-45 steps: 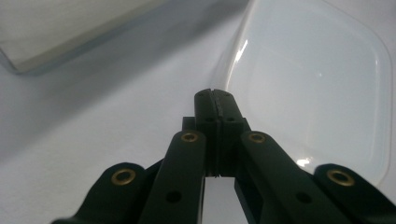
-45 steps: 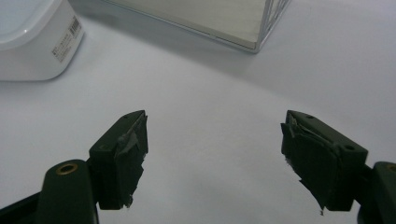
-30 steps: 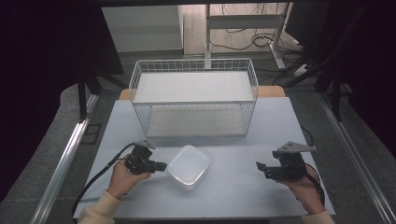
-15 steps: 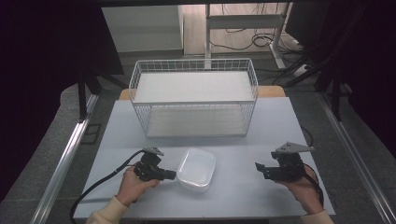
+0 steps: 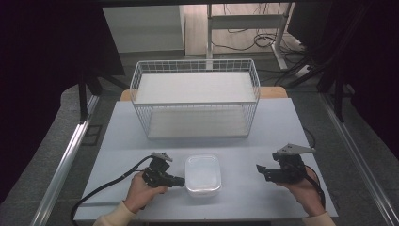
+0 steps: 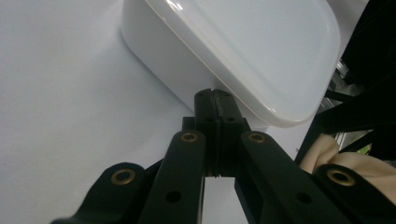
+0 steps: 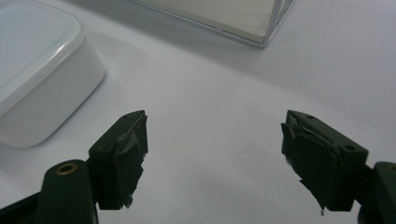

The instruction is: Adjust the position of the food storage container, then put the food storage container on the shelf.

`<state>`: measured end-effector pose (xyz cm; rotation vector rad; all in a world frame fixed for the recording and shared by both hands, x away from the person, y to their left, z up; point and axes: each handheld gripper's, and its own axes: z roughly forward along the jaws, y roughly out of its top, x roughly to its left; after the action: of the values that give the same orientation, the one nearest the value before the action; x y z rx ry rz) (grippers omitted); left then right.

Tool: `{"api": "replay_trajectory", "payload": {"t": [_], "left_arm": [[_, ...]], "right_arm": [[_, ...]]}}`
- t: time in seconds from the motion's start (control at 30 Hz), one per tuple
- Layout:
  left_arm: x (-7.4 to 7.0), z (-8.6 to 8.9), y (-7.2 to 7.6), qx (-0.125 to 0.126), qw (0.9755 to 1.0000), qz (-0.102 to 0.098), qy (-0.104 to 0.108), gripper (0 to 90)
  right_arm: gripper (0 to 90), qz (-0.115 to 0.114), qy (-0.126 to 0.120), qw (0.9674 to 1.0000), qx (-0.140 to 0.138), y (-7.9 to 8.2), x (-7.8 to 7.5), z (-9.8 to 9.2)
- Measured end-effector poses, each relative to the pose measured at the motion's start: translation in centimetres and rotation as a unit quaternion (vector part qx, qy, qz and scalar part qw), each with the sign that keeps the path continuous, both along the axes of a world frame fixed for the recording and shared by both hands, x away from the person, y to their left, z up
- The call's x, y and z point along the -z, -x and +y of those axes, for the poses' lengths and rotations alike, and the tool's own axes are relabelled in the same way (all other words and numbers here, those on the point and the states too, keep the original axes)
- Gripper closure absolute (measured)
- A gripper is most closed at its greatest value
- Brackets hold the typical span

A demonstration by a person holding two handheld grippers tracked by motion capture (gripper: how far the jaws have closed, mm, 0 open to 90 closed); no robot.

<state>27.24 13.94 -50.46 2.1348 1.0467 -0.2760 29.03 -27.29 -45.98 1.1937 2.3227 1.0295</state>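
Note:
A white lidded plastic container (image 5: 203, 175) sits on the table near its front edge, between the two hands. My left gripper (image 5: 181, 181) is shut with nothing between its jaws, and its tip rests against the container's left side. In the left gripper view the closed jaws of that gripper (image 6: 215, 100) meet the container (image 6: 243, 42) just under the lid's rim. My right gripper (image 5: 259, 170) is held open to the right of the container, a clear gap away. In the right gripper view the open gripper (image 7: 215, 140) hangs over bare table, with the container (image 7: 32, 70) at the left.
A white wire basket (image 5: 195, 101) with a pale shelf board stands at the back middle of the table; its corner (image 7: 275, 23) appears in the right gripper view. A black cable (image 5: 108, 186) trails from the left gripper over the front left of the table (image 5: 122, 136).
My left gripper has moved right and toward the front edge, pushing the container to the right and turning it square to the table. The right gripper has stayed put.

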Motion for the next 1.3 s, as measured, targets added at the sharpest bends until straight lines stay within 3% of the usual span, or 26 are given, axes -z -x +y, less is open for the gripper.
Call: {"api": "replay_trajectory", "payload": {"t": [0.2, 0.33, 0.47, 0.5, 0.6, 0.67, 0.77, 0.97, 1.07, 1.3], "left_arm": [[-0.3, -0.3, 0.2, -0.001, 0.9999, -0.009, -0.006, 90.0], [-1.6, 1.1, 0.1, -0.043, 0.9984, -0.038, -0.003, 90.0], [-3.2, 2.0, 0.4, -0.095, 0.9922, -0.079, 0.014, 72.9], [-3.6, 2.4, 0.6, -0.109, 0.9901, -0.085, 0.022, 64.9], [-4.2, 2.9, 0.8, -0.126, 0.9876, -0.09, 0.025, 45.4], [-4.5, 3.3, 1.1, -0.141, 0.9849, -0.097, 0.026, 37.1], [-4.6, 3.8, 1.3, -0.151, 0.9834, -0.097, 0.028, 30.4], [-4.7, 4.3, 1.3, -0.153, 0.9825, -0.102, 0.03, 29.2], [-4.7, 4.3, 1.5, -0.155, 0.9821, -0.104, 0.023, 28.7], [-4.8, 4.3, 1.2, -0.158, 0.9821, -0.095, 0.037, 27.2]], "right_arm": [[22.8, 0.0, 0.0, 1.0, -0.002, 0.0, 0.1, 0.1], [23.5, -0.011, -0.002, 0.9999, -0.001, 0.2, -0.3, 0.3], [23.6, -0.021, -0.021, 0.9995, -0.015, 0.6, -1.0, 1.0], [23.4, -0.019, -0.028, 0.9992, -0.022, 0.7, -1.1, 1.2], [22.8, -0.008, -0.042, 0.9985, -0.035, 0.7, -1.1, 1.7], [22.8, 0.001, -0.05, 0.998, -0.038, 0.6, -1.0, 1.8], [23.3, 0.008, -0.062, 0.9974, -0.037, 0.5, -0.9, 1.9], [23.8, 0.019, -0.089, 0.9949, -0.043, 0.6, -0.9, 1.9], [24.1, 0.019, -0.09, 0.9948, -0.044, 0.6, -0.9, 1.9], [24.5, 0.036, -0.104, 0.9925, -0.054, 0.8, -1.0, 2.5]]}}
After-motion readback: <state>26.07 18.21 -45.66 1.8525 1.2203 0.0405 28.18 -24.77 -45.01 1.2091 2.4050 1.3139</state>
